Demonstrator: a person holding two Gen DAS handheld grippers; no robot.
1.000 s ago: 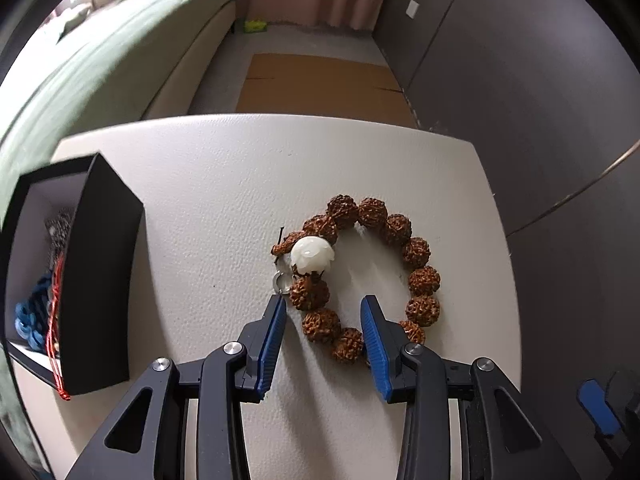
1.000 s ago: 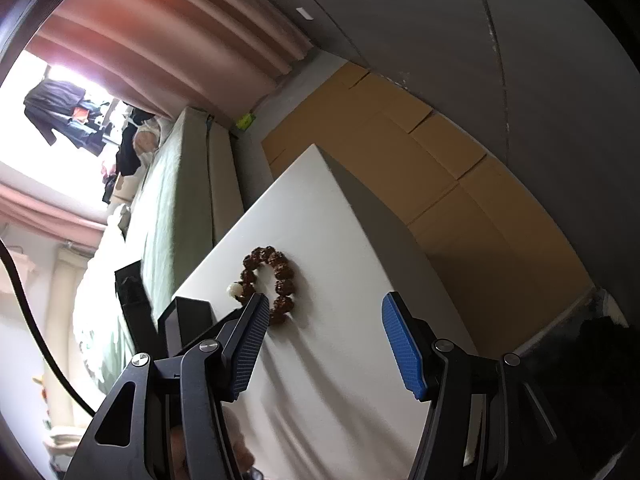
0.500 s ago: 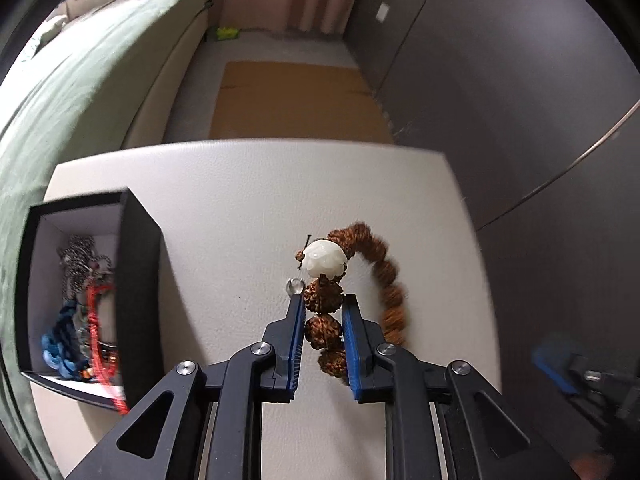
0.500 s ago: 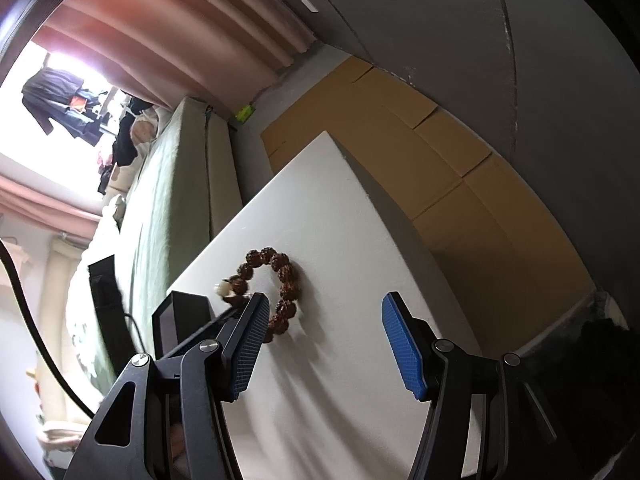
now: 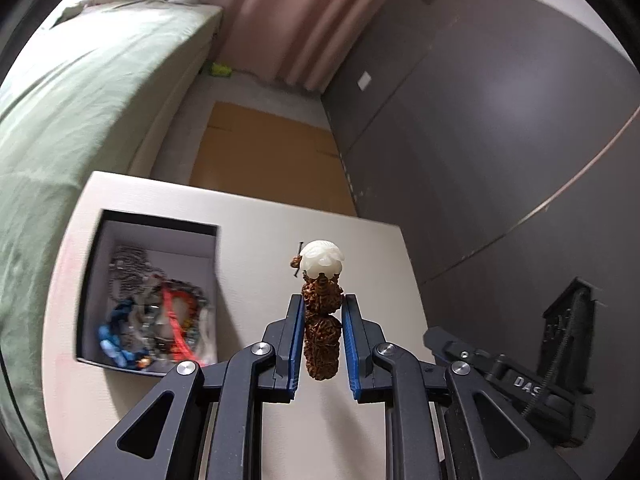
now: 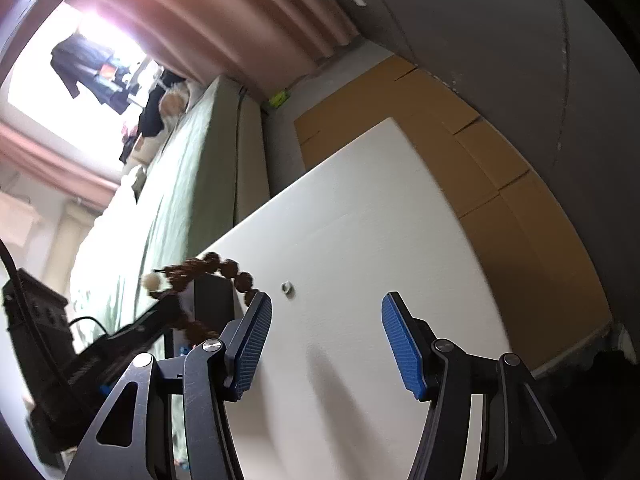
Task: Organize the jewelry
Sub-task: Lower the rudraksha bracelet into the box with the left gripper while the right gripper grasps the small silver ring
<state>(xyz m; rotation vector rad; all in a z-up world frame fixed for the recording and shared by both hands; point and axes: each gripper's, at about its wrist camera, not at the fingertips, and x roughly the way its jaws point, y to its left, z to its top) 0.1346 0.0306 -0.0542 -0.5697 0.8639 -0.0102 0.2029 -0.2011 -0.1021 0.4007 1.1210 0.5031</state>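
Two grippers are in my views over a white table [image 5: 248, 224]. My left gripper [image 5: 322, 320] has its blue pads clamped narrow on the brown bead bracelet [image 5: 322, 332], which I have just closed on; the bracelet is off the tabletop, seen edge-on between the fingers, with its white carved bead [image 5: 322, 258] sticking out past the fingertips. From the right wrist camera the same bracelet [image 6: 208, 276] hangs as a loop from that gripper, above the table's left edge. An open black box [image 5: 152, 224] sits by that left edge, just left of my left gripper; inside it lies a blurred tangle of jewelry [image 5: 152, 312] in blue, red and silver. My right gripper [image 6: 324, 340] stands half open with nothing between its pads, hovering over bare tabletop toward the near right side. One small pale ring-like piece [image 6: 286, 288] lies alone on the table ahead of its left finger; I cannot tell what it is.
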